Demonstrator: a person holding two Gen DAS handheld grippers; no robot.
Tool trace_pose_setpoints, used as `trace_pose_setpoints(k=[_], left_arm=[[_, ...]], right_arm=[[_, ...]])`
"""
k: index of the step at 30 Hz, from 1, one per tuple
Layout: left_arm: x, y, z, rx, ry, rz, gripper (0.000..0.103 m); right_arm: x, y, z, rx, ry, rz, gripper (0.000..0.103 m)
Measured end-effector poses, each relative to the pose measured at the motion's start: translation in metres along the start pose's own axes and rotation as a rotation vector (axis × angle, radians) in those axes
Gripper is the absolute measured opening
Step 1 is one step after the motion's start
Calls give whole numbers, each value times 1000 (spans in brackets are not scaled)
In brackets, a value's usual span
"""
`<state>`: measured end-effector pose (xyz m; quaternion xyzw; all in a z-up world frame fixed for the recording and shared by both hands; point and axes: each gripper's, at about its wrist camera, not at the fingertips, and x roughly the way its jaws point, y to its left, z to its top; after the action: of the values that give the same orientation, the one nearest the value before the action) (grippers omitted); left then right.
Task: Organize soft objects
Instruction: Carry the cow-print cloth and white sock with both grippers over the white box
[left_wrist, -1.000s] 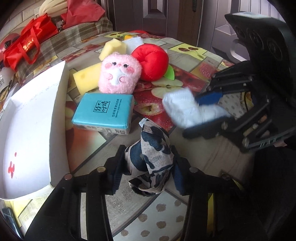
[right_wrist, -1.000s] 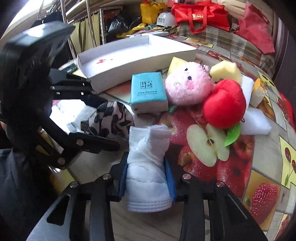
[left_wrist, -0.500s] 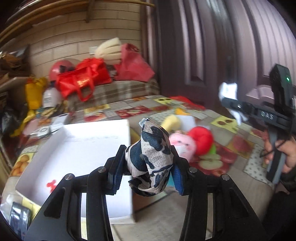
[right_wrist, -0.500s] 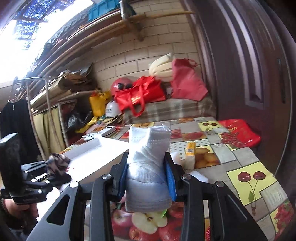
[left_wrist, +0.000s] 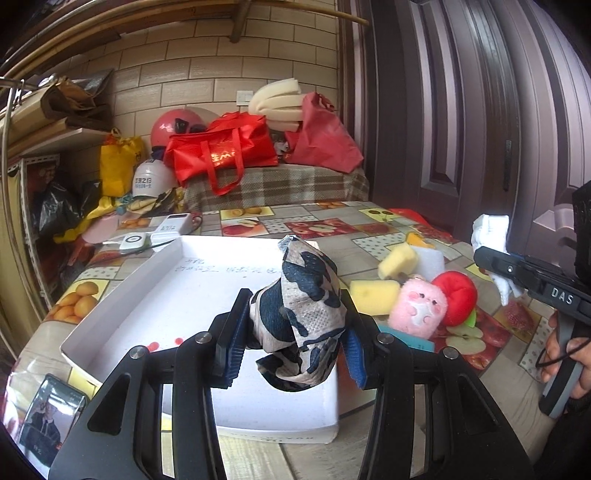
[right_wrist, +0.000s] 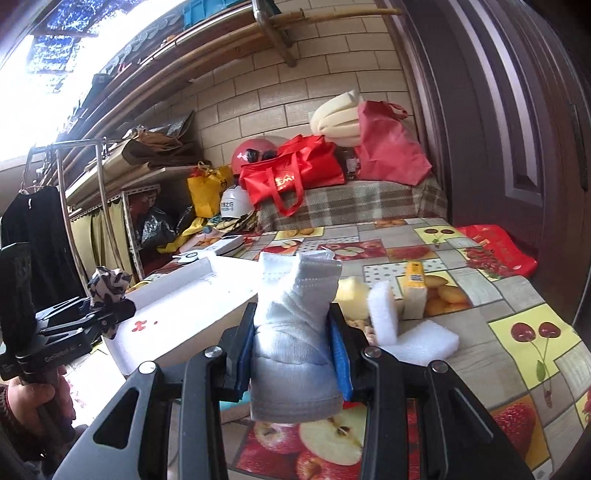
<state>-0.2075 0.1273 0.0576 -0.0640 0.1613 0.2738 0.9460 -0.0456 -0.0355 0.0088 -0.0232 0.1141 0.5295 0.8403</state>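
My left gripper (left_wrist: 293, 345) is shut on a black-and-white patterned cloth (left_wrist: 299, 314) and holds it above the near end of the white tray (left_wrist: 162, 284). My right gripper (right_wrist: 293, 349) is shut on a white sock (right_wrist: 295, 332), held above the table to the right of the tray (right_wrist: 177, 299). Each gripper shows in the other view: the right one (left_wrist: 495, 254) with the sock, the left one (right_wrist: 107, 306) with the cloth. A pink plush (left_wrist: 419, 308), a red plush apple (left_wrist: 456, 297) and yellow sponges (left_wrist: 373, 291) lie right of the tray.
White foam blocks (right_wrist: 421, 338) and a yellow pack (right_wrist: 415, 291) lie on the fruit-print tablecloth (right_wrist: 517, 332). A phone (left_wrist: 48, 417) lies at the near left. A power bank (left_wrist: 171, 223) lies behind the tray. Red bags (left_wrist: 221, 151) sit on the checked bench at the back.
Both grippers have lifted from low over the table, each still holding its cloth item. The left one now hangs over the tray's near end.
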Motion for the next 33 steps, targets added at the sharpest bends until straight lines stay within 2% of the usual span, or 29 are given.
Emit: trace_pose_setpoints(k=[15,19,33], left_arm=[[11,33,-1,3,14,137,45],[19,53,-2,-56,42,141,45],[40,65,3,-15,79,158,45]], right_arm=[[30,33,3,-27,41,67,36],[43,49,2,-55,70,99,36],[79,93,-5,-120,132,186,36]])
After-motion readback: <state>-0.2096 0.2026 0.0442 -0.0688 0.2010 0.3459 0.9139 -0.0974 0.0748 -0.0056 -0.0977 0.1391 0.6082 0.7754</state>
